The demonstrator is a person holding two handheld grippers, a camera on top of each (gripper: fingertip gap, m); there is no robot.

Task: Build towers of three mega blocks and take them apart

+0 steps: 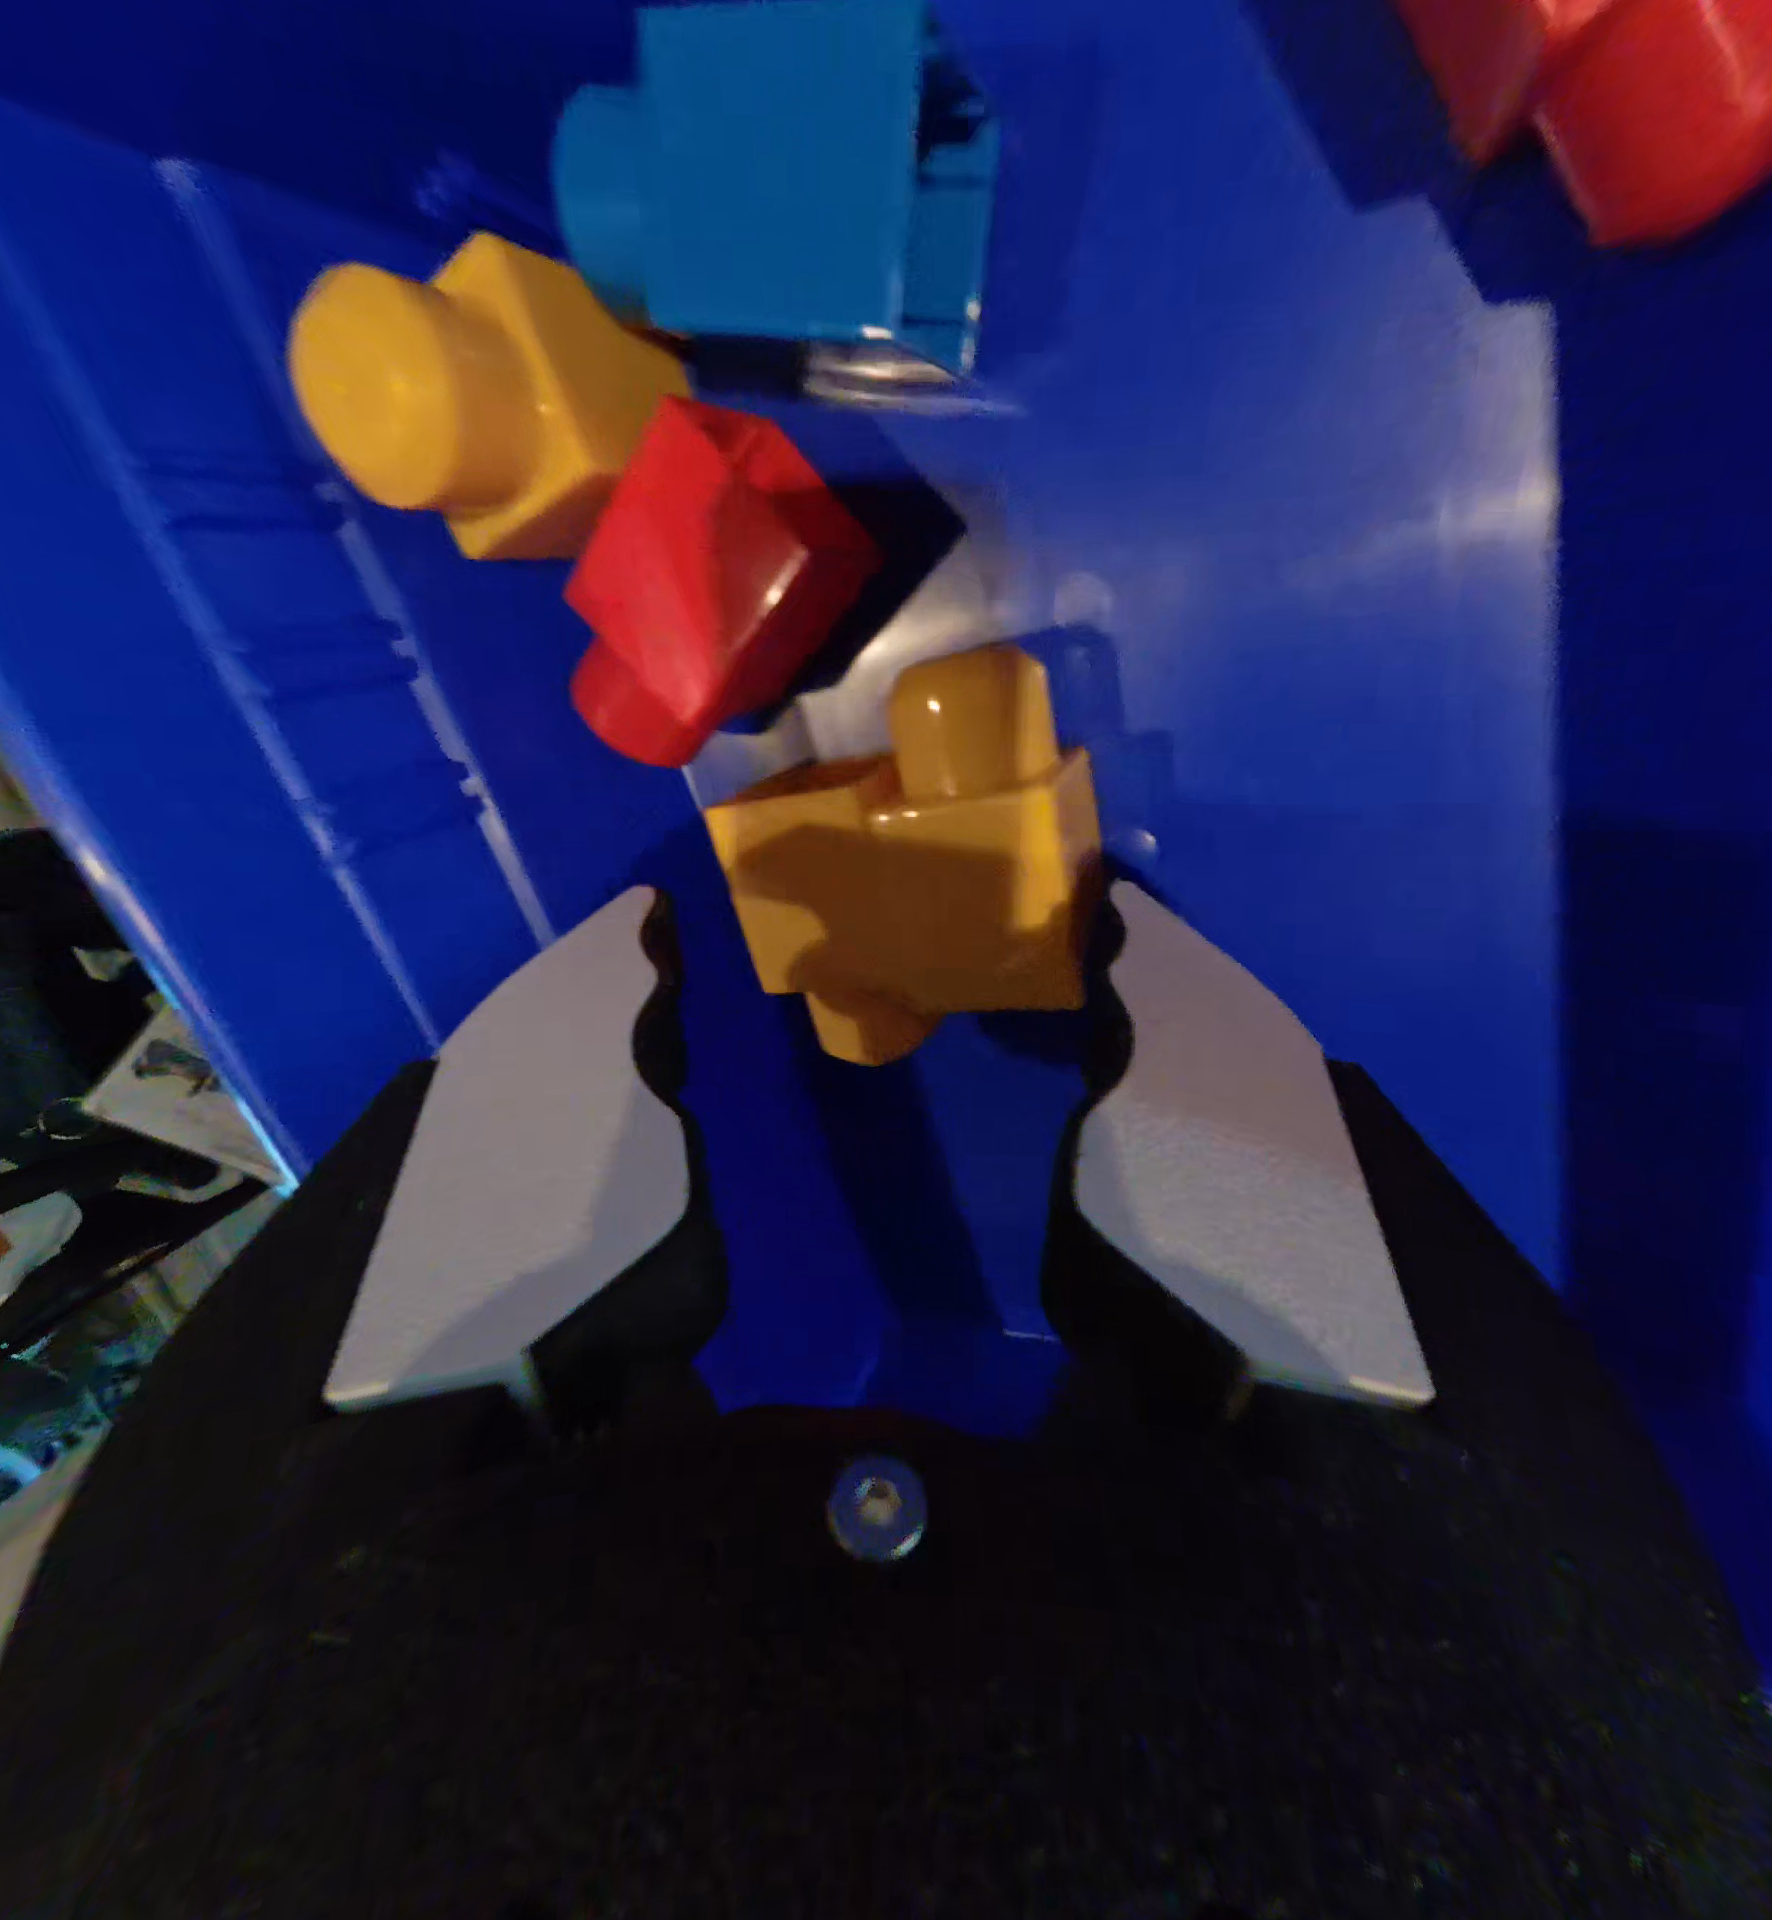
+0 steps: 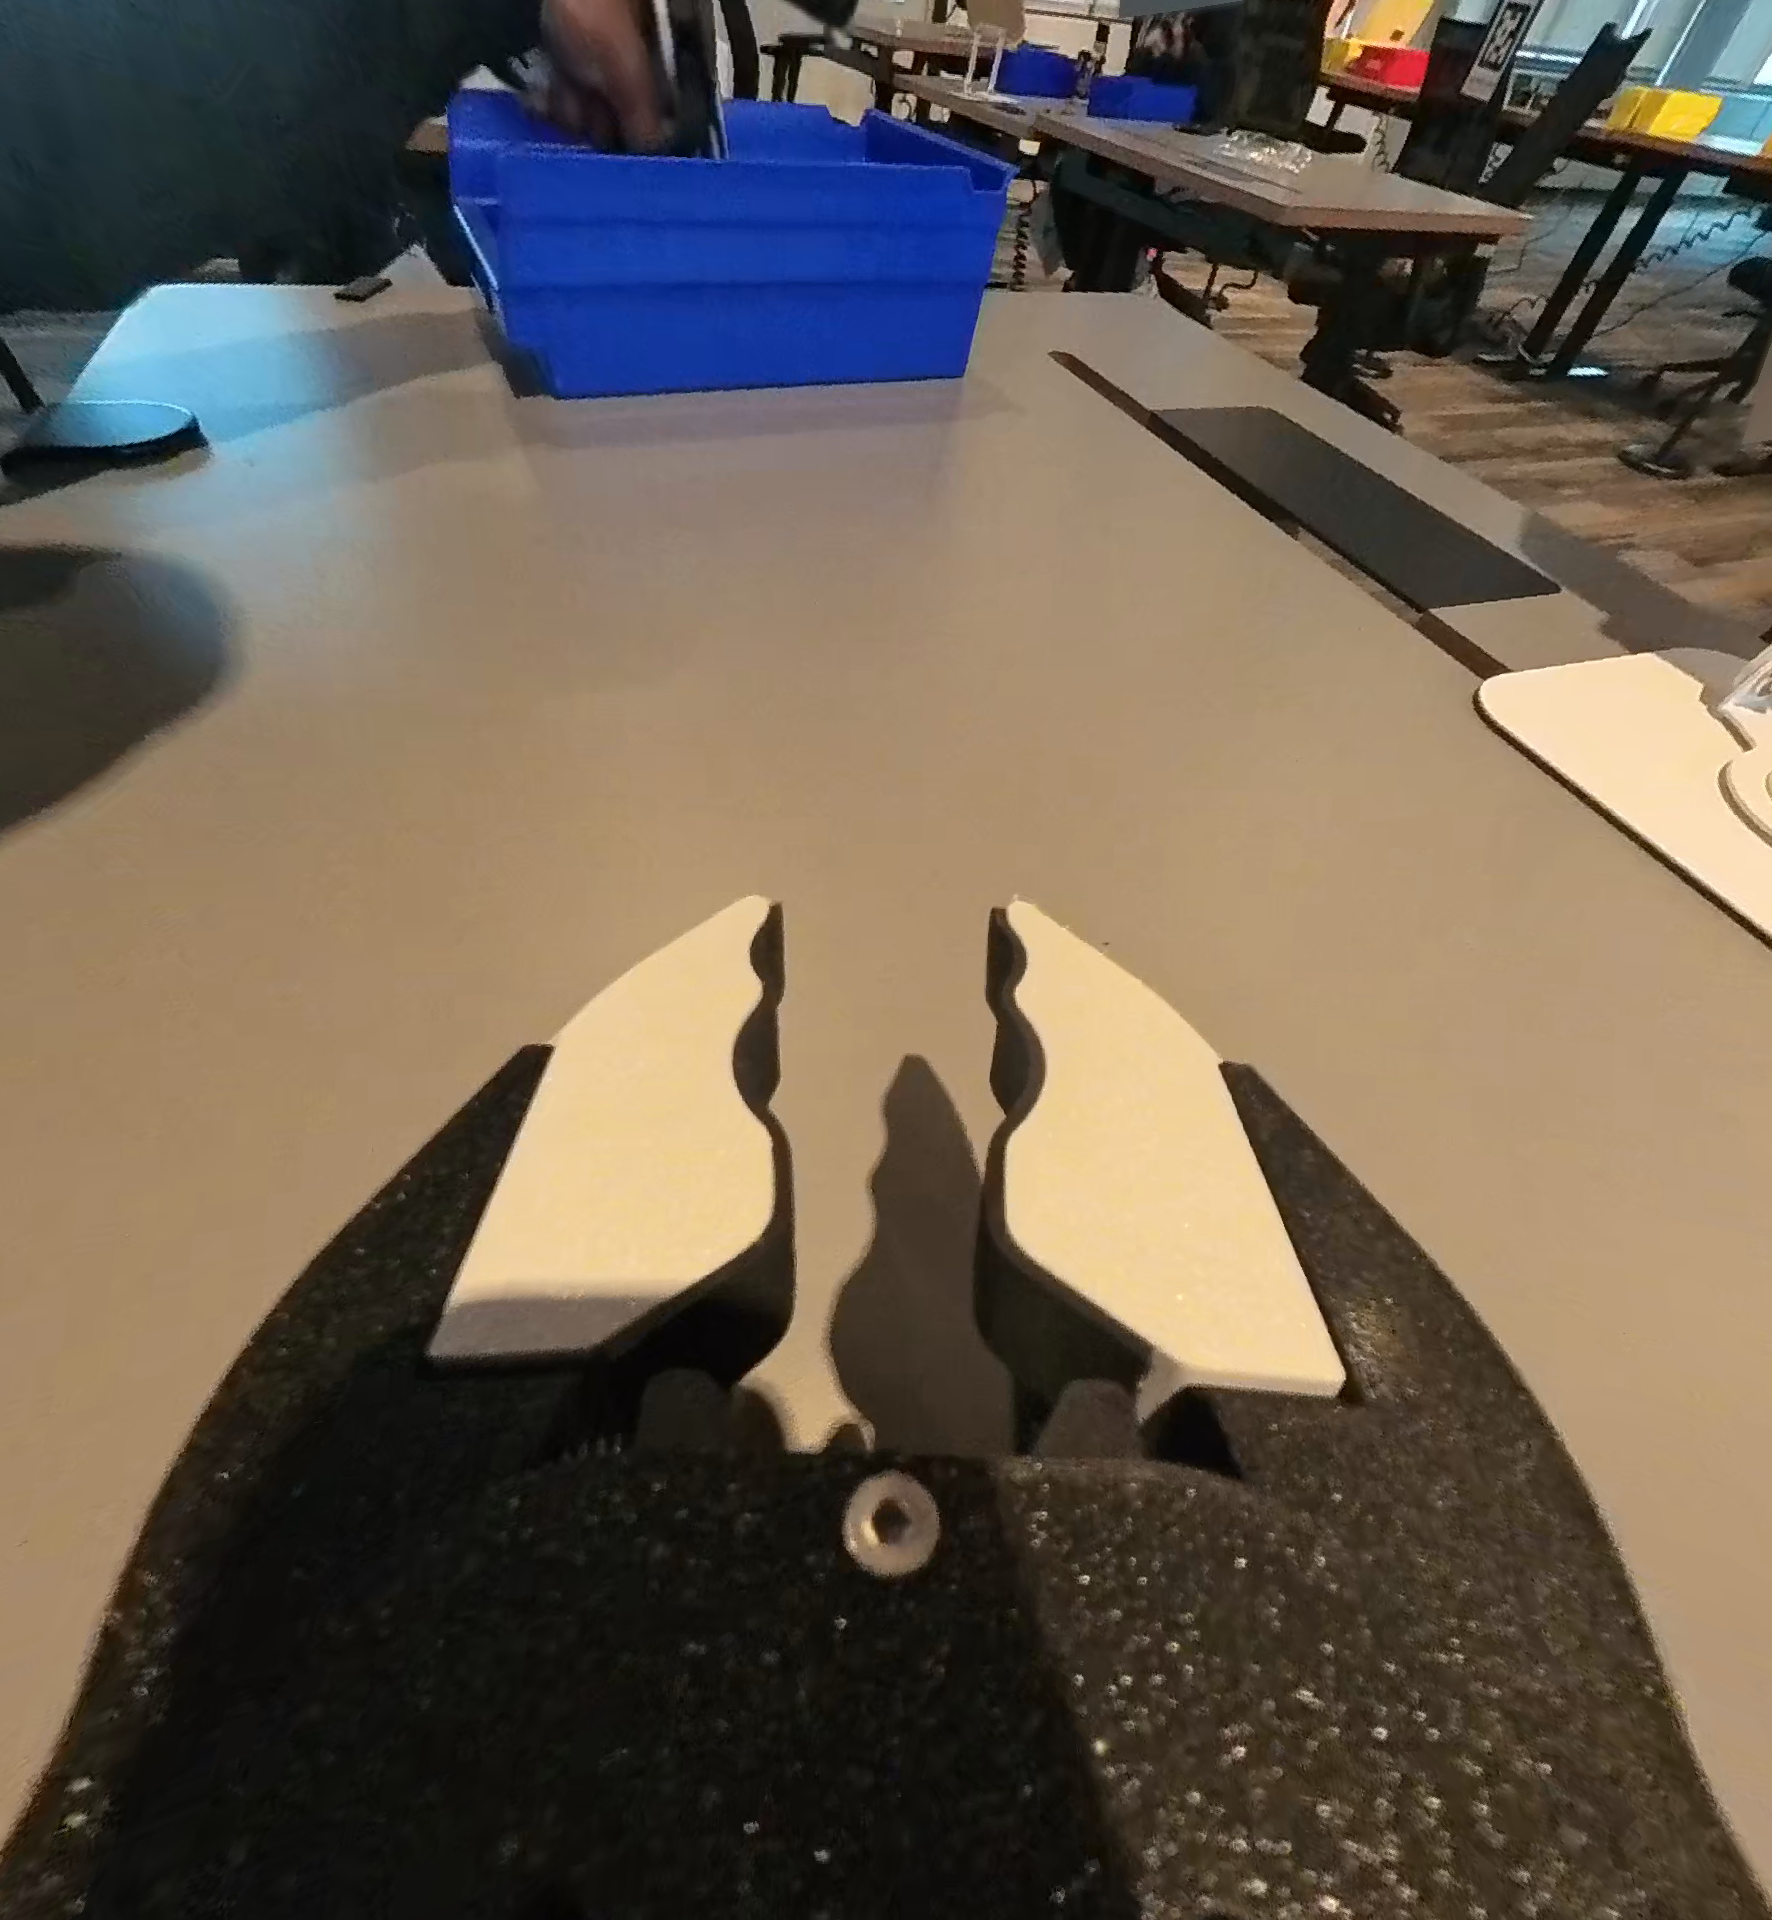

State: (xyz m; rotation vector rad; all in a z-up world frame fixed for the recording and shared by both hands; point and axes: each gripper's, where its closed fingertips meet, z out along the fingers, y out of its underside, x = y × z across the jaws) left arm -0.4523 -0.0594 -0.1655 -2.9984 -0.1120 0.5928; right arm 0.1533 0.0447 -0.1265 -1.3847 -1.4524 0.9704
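In the left wrist view my left gripper (image 1: 887, 914) is down inside a blue bin (image 1: 1277, 623). It is open, with a yellow block (image 1: 923, 883) between its fingertips, close against the right finger and apart from the left one. Beyond it lie a red block (image 1: 705, 582), another yellow block (image 1: 477, 405) and a light blue block (image 1: 768, 177). More red blocks (image 1: 1640, 114) sit at the top right. My right gripper (image 2: 887, 914) is open and empty, low over the grey table (image 2: 653, 727). The bin also shows in the right wrist view (image 2: 736, 260), far ahead, with a hand (image 2: 612, 83) reaching into it.
A white pad (image 2: 1640, 769) with a clear stand lies at the table's right edge. A black mat (image 2: 1349, 499) lies on the right, and a dark flat object (image 2: 103, 436) on the left. Other desks and chairs stand in the background. Some 60 centimetres of space lies between my two pairs of fingers.
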